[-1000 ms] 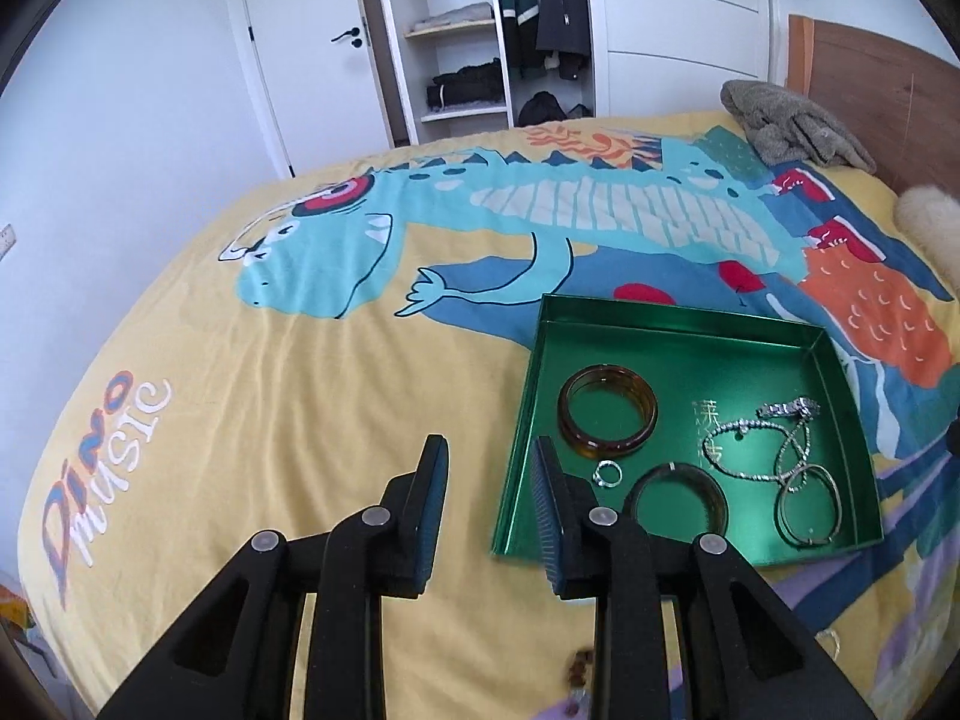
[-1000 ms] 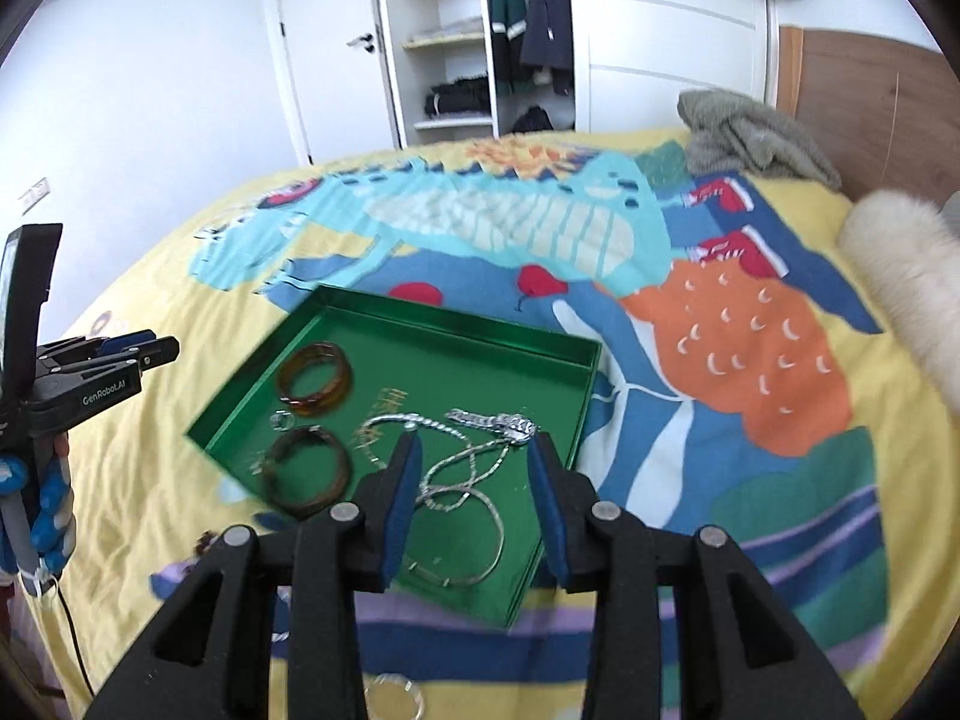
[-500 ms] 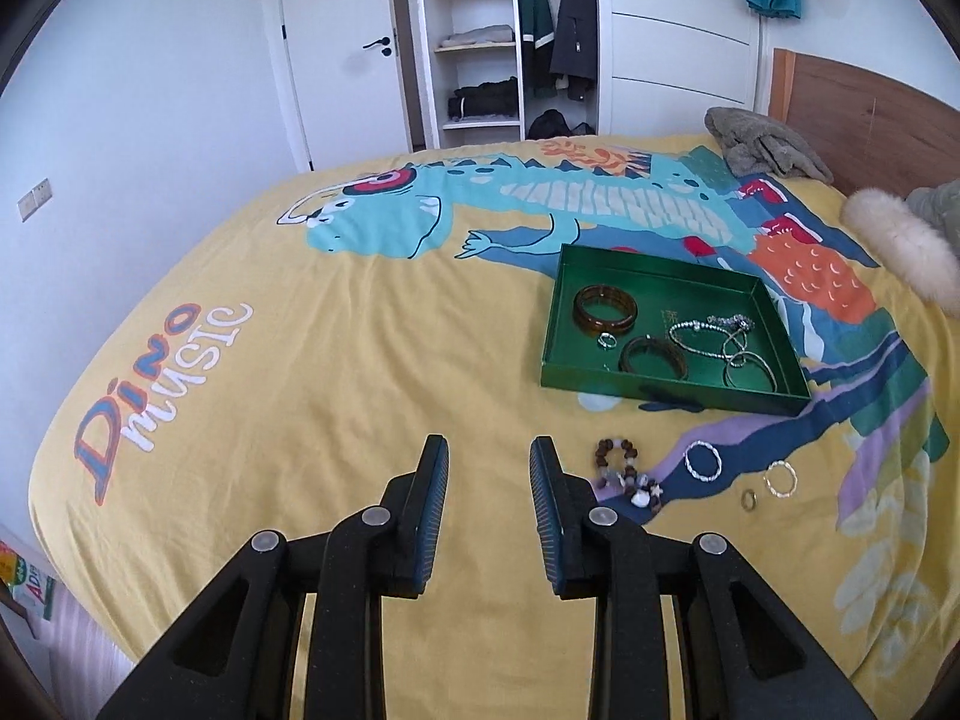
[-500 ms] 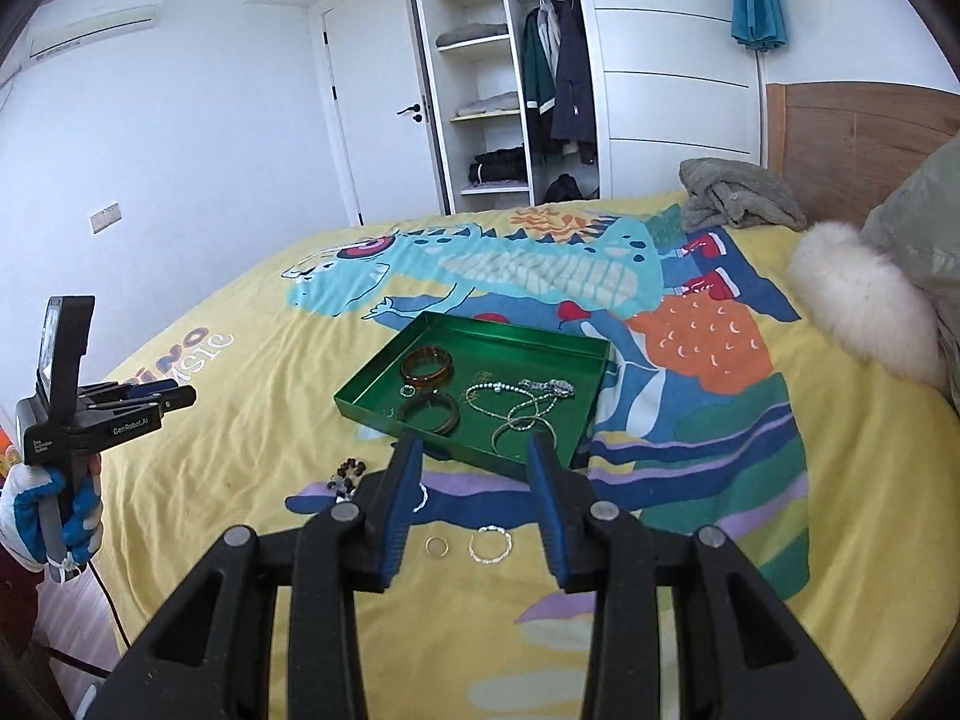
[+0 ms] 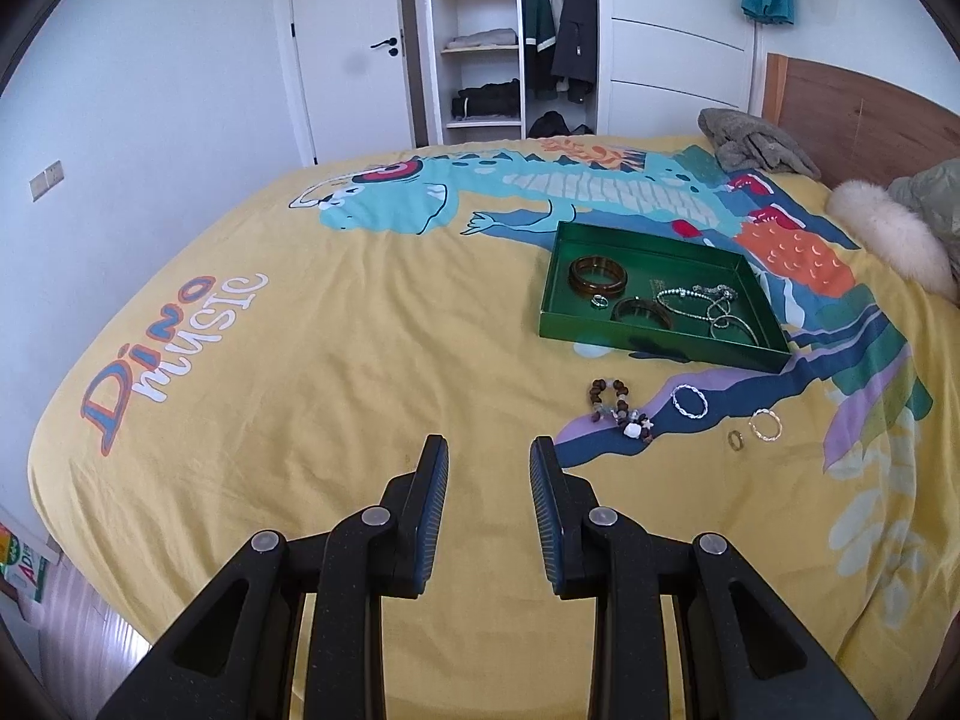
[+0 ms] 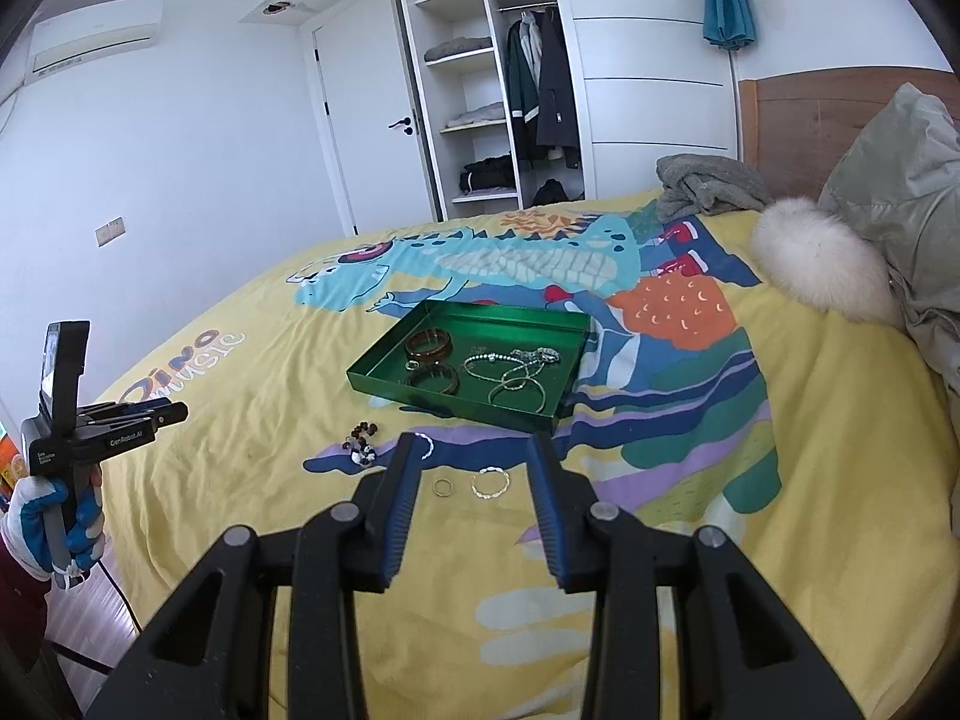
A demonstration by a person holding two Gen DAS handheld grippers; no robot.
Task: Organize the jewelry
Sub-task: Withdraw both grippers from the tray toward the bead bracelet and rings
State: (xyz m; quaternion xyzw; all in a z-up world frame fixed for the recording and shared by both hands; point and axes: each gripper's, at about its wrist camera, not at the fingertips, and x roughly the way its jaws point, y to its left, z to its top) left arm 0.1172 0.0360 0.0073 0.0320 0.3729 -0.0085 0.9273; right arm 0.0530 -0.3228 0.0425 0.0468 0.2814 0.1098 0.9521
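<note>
Two grippers over a bed w/ yellow dino duvet [image 5: 336,324], both held back from the jewelry. Left gripper [image 5: 489,456] jaws apart, narrow-ish gap, nothing between; it hangs above bare yellow fabric near the foot edge. Right gripper [image 6: 474,456] jaws wider, empty.

Green tray [image 5: 654,343] sits mid-bed on the blue dino print. Inside: amber bangle [image 5: 598,276] at far left, small ring [image 5: 600,300] just in front of it, dark bangle [image 5: 642,311] beside that, silver chains [image 5: 702,300] tangled at right w/ a thin hoop [image 5: 735,329] by the near wall.

Outside tray, on duvet, nearer the grippers: bead bracelet [image 5: 618,408], twisted silver ring [image 5: 689,402], gold band [image 5: 735,439], pale ring [image 5: 766,425]. In the right view the gold band and pale ring show between the right jaws; silver ring partly hidden behind the left finger.

Room: white walls, white door [image 5: 342,54], open wardrobe [image 5: 516,36] w/ folded clothes + hung jackets, wood headboard [image 5: 864,114]. Grey blanket [image 5: 756,141], fur pillow [image 5: 888,234] at bed head. AC unit [image 6: 96,30] high on wall.
</note>
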